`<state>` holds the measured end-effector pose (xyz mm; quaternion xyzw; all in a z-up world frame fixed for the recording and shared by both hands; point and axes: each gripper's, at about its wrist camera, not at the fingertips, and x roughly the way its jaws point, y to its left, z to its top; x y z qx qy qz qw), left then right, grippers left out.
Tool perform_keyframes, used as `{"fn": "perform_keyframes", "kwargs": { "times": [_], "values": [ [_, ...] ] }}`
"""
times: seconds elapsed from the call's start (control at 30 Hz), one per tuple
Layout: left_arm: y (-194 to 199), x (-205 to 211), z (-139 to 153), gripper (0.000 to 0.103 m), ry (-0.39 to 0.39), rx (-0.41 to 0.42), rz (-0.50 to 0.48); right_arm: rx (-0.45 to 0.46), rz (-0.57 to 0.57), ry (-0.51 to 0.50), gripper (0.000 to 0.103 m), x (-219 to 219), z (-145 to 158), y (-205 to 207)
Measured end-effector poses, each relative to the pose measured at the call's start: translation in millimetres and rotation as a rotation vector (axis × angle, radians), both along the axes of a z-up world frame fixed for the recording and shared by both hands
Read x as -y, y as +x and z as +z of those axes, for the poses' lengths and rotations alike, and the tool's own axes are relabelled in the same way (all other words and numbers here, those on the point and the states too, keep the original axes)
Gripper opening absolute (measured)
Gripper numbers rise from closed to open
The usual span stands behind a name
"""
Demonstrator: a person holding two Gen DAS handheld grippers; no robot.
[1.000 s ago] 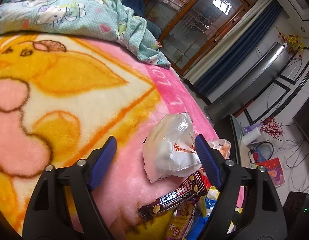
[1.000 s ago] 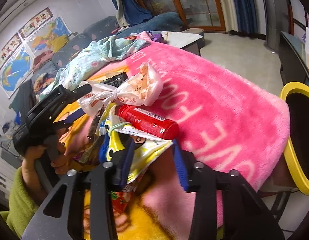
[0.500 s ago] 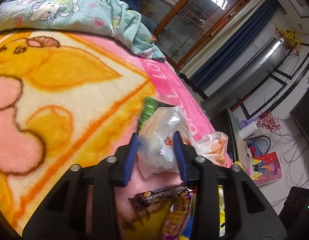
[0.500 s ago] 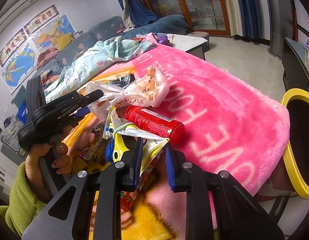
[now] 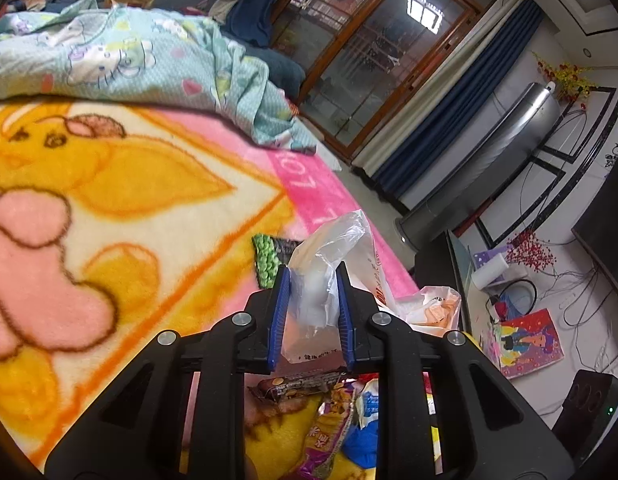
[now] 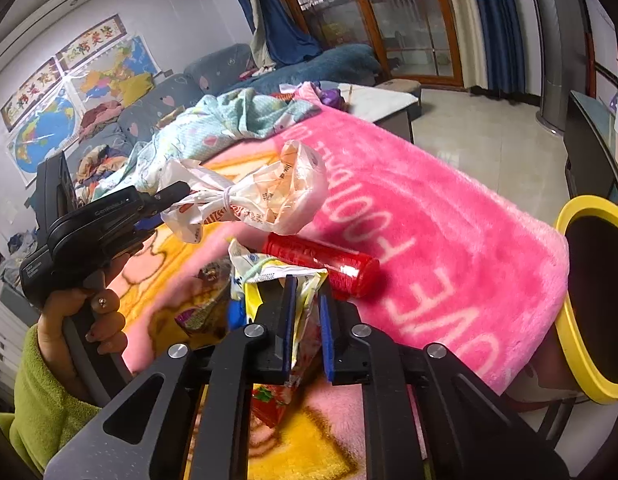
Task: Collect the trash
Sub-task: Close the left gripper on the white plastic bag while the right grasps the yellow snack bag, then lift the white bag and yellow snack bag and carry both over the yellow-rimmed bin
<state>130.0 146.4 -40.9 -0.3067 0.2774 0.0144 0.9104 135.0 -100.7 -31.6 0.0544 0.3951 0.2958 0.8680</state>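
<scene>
With both grippers clamped, left gripper (image 5: 310, 312) on the knotted bag (image 6: 269, 196), right gripper (image 6: 307, 328) on the yellow wrapper (image 6: 305, 304), the yellow-rimmed bin (image 6: 565, 320) is found nearer the right.

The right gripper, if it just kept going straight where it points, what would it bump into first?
The right gripper is shut on a yellow wrapper. Straight ahead, probably the red tube lying just beyond on the blanket; depth is hard to judge.

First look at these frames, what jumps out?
The bright pink and yellow cartoon blanket fills both views. On it lies a heap of snack wrappers beside a red can. The left gripper has just closed on a knotted plastic bag; the right gripper pinches a yellow snack wrapper.
</scene>
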Motion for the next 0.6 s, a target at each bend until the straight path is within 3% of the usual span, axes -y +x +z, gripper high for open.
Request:
{"fn": "perform_keyframes", "kwargs": {
  "times": [0.6],
  "values": [
    [-25.8, 7.5, 51.9, 0.016, 0.032, 0.139, 0.017, 0.097, -0.033, 0.081, 0.006, 23.3, 41.5, -0.9]
  ]
}}
